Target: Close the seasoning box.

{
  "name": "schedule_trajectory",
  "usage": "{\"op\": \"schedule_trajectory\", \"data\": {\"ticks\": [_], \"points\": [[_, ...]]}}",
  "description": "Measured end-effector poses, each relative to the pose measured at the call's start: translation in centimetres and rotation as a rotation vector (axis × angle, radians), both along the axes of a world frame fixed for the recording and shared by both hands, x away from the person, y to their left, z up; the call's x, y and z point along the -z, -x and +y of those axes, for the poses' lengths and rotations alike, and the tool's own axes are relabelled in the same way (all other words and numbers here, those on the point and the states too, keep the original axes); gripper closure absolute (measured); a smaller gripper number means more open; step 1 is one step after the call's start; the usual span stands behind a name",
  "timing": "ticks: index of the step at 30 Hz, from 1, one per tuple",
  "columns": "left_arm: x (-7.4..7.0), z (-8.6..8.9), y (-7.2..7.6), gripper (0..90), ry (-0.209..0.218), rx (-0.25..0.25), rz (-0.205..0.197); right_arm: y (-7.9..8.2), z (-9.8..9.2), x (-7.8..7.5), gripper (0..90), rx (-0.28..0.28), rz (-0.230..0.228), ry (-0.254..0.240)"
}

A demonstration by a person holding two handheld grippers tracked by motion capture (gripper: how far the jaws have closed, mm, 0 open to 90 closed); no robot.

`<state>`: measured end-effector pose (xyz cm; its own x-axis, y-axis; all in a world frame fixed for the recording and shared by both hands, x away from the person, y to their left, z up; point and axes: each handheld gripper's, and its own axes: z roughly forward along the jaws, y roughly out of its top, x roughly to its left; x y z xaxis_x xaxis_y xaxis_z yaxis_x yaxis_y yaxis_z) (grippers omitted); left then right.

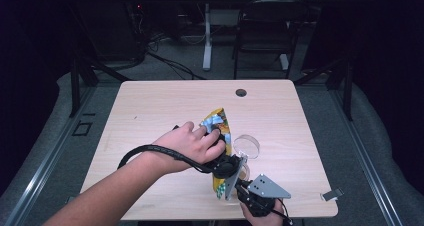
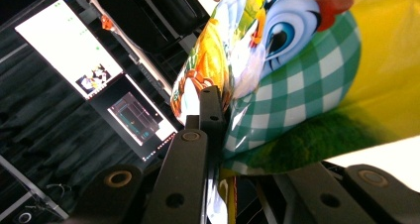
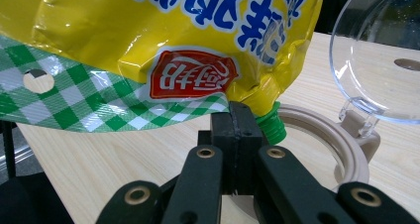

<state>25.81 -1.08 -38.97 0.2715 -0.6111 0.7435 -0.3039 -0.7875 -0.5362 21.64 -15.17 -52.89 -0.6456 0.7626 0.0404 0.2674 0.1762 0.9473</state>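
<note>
The pouch (image 3: pixel 148 30) is yellow with a green-and-white check band, blue lettering, a red logo and a green spout (image 3: pixel 272 126); the table (image 1: pixel 165 106) is pale wood.

Surface: light wooden table (image 1: pixel 150 116), round cable hole (image 1: pixel 241 92) near far edge.
On it: clear lidded container (image 1: pixel 246 147), yellow pouch (image 1: pixel 220 123) resting partly, small metal clip (image 1: pixel 331 194) near right corner.

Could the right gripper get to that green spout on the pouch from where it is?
Probably yes: the right gripper sits shut beside the green spout of the pouch, nothing between them.
</note>
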Motion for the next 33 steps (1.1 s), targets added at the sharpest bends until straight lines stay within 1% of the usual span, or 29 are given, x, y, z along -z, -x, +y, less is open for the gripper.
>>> {"op": "schedule_trajectory", "data": {"ticks": [9, 10, 13, 14, 19, 25, 26, 28, 29, 31, 33], "points": [[-0.01, -0.14, 0.05, 85.3, -0.004, -0.008, 0.005, -0.03, -0.03, 0.01, 90.0, -0.001, 0.003, -0.009], [0.04, -0.1, 0.02, 85.3, 0.001, -0.001, 0.001, -0.03, -0.03, 0.02, 90.0, -0.001, 0.004, -0.009], [-0.01, -0.16, 0.07, 85.3, -0.003, -0.008, 0.004, -0.02, -0.05, 0.01, 90.0, -0.002, 0.004, -0.005], [0.02, -0.13, 0.04, 85.4, 0.002, -0.002, 0.001, -0.03, -0.05, 0.01, 90.0, -0.002, 0.005, -0.01], [-0.03, -0.09, 0.07, 85.5, -0.006, -0.01, 0.001, -0.01, -0.1, -0.04, 90.0, -0.003, 0.005, -0.008], [0.08, 0.13, -0.06, 85.7, 0.007, -0.012, 0.004, 0.04, -0.05, -0.09, 90.0, -0.002, 0.002, -0.002], [0.04, 0.12, -0.05, 85.7, 0.002, -0.02, 0.007, 0.04, -0.03, -0.1, 90.0, -0.003, 0.001, -0.004], [0.04, 0.16, -0.07, 85.7, -0.002, -0.02, 0.005, 0.03, -0.04, -0.12, 90.0, -0.004, 0.002, -0.006], [-0.02, 0.2, -0.1, 85.7, 0.008, -0.022, 0.008, 0.03, -0.07, -0.18, 90.0, -0.004, 0.003, -0.004], [0.0, 0.25, -0.08, 85.7, 0.008, -0.024, 0.008, 0.05, -0.08, -0.23, 90.0, -0.005, 0.004, 0.0], [0.11, 0.4, -0.12, 85.8, 0.016, -0.018, 0.007, 0.06, -0.05, -0.22, 90.0, -0.004, -0.007, 0.012]]}}
